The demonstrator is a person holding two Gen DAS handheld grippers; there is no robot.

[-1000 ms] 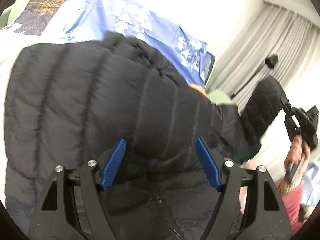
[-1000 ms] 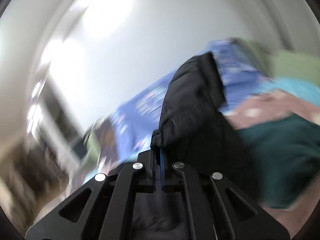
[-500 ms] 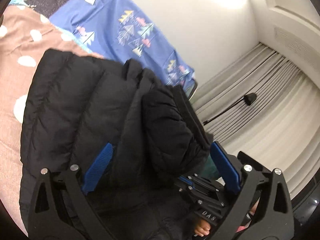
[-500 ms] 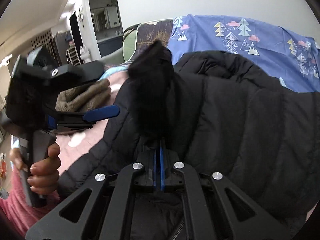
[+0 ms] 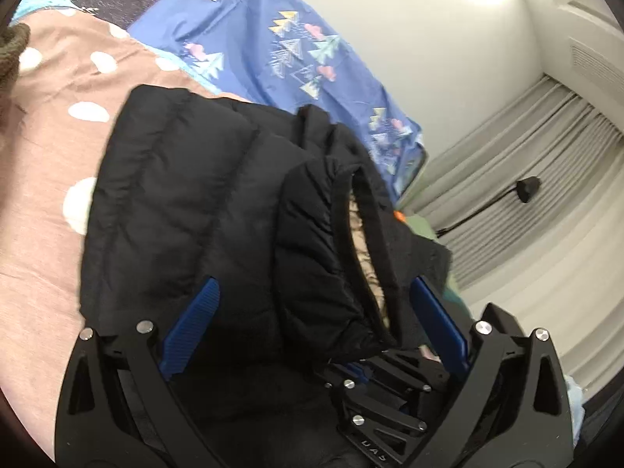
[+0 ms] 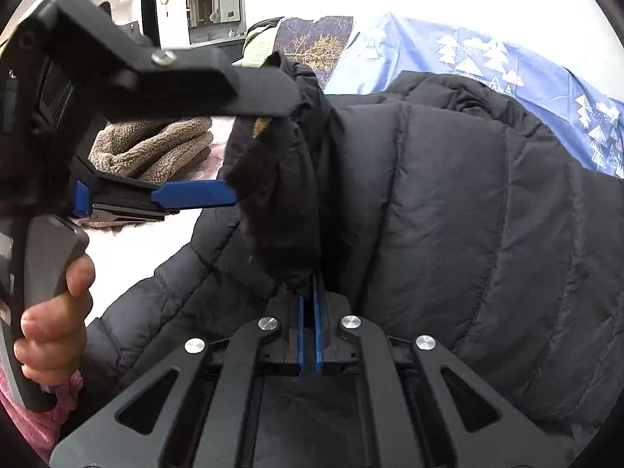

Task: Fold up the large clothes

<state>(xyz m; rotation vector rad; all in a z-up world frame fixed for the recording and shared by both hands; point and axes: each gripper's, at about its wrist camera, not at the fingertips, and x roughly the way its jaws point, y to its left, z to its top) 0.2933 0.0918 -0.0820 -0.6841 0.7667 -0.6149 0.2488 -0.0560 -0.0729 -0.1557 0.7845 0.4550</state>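
Compared with half a second ago, the right gripper [image 6: 309, 304] has carried the sleeve [image 5: 331, 257] further across the black puffer jacket [image 5: 187, 210], and the sleeve now lies folded over the jacket's body. Its blue fingers [image 6: 318, 323] are pressed almost together and pinch the dark cuff [image 6: 280, 179], which stands up in front of the camera. In the left wrist view, the left gripper [image 5: 312, 327] is wide apart, with its blue pads [image 5: 191, 327] on both sides of the folded sleeve, and it holds nothing. The jacket lies on the bed, on a pink cover with white dots [image 5: 50, 124], just beside a blue cloth with tree print [image 5: 273, 54]. A brown fleece garment [image 6: 156, 148] lies folded beyond the jacket. The person's left hand [image 6: 54, 319] grips the handle of the left gripper.
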